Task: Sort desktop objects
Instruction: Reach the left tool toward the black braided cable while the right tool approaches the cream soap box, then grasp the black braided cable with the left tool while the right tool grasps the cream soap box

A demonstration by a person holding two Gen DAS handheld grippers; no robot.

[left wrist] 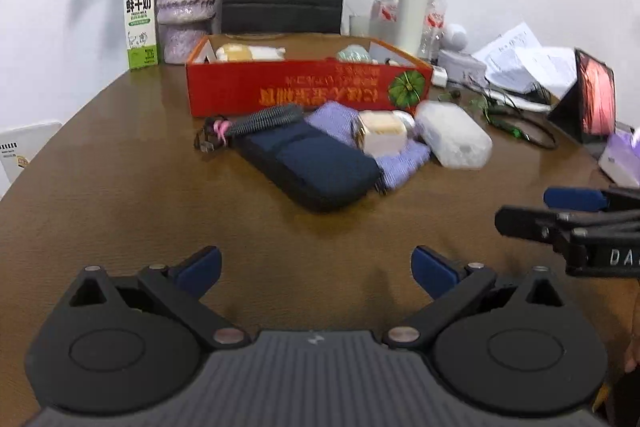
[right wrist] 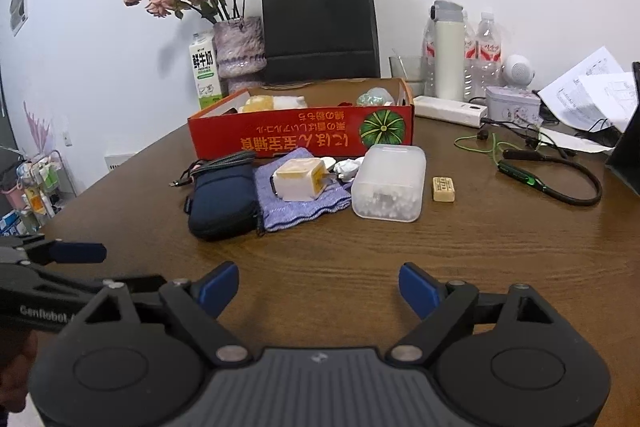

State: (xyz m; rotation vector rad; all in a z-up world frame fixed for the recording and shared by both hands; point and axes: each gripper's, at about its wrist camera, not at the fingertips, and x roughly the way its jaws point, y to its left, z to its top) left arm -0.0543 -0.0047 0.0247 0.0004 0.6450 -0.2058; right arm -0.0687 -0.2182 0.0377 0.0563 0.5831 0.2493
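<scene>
From the left wrist view, the left gripper (left wrist: 316, 267) hangs released and empty above the brown table (left wrist: 120, 187). Ahead, the things to sort lie clustered just before the red cardboard box (left wrist: 304, 87): a navy pouch (left wrist: 316, 163), a purple cloth (left wrist: 336, 119) and a coiled cable (left wrist: 256, 123).

From the right wrist view, the right gripper (right wrist: 319, 287) is likewise spread wide, holding nothing. A white charger block (right wrist: 300, 179) rests on the cloth, beside a frosted plastic case (right wrist: 390, 183) and, apart, a small eraser (right wrist: 443, 189). This looks like the approach step; next, one gripper must reach forward, straddle an item and close.
</scene>
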